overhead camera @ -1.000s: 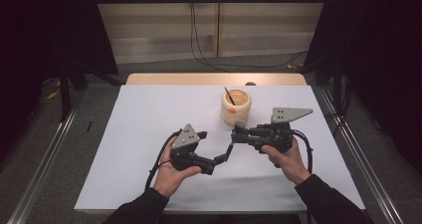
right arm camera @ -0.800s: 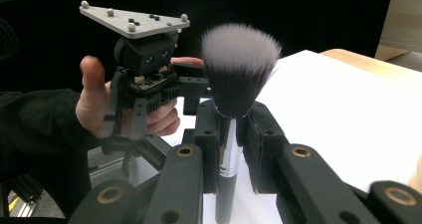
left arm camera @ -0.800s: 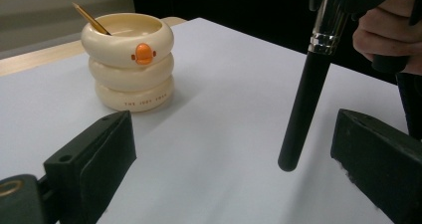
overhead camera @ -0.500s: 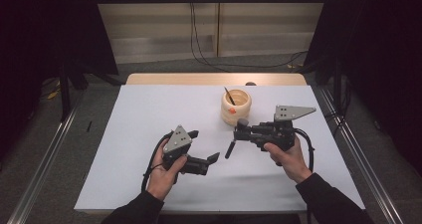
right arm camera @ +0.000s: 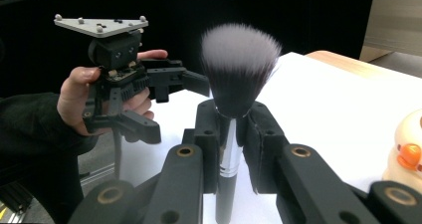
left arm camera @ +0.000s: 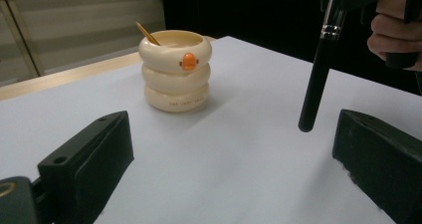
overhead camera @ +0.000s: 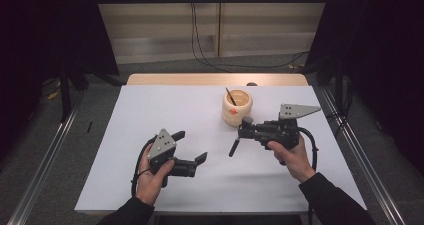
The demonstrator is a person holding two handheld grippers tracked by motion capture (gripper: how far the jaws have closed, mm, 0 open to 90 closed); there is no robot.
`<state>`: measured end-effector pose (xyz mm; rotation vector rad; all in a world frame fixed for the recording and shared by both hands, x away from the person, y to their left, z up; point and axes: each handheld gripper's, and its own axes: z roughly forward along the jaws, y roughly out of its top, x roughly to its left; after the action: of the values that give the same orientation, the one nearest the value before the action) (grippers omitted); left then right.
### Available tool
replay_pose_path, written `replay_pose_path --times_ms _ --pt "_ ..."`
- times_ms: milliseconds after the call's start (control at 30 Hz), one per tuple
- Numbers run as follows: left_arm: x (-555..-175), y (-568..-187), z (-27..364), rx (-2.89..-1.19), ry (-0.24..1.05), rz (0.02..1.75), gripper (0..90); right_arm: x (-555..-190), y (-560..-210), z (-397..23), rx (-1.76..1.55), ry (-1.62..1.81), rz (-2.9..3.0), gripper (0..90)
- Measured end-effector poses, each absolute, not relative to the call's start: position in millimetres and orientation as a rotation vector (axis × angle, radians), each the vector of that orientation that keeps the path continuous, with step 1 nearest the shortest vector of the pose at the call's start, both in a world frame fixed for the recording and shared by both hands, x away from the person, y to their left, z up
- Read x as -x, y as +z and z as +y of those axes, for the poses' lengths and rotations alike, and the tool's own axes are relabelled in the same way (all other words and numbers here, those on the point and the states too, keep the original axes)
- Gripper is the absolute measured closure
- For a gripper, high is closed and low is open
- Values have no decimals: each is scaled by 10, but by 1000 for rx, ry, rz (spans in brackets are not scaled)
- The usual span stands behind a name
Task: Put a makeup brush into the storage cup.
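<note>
I have the right hand-held gripper [right arm camera: 231, 149] clenched on the makeup brush [right arm camera: 238, 79], handle hanging above the counter [overhead camera: 150, 110] near the cream cup [overhead camera: 237, 106], left hand-held gripper [overhead camera: 192, 150] released; risk: narrow ferrule grip may swivel, missing the cup mouth.
</note>
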<state>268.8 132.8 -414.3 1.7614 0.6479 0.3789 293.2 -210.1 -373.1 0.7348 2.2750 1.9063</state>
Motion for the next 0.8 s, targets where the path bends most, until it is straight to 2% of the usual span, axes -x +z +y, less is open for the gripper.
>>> replay_pose_path --times_ms 800 --pt "-2402 -4269 1890 -1728 491 729 19 -2966 -3704 -2199 -761 1904 2244 777"
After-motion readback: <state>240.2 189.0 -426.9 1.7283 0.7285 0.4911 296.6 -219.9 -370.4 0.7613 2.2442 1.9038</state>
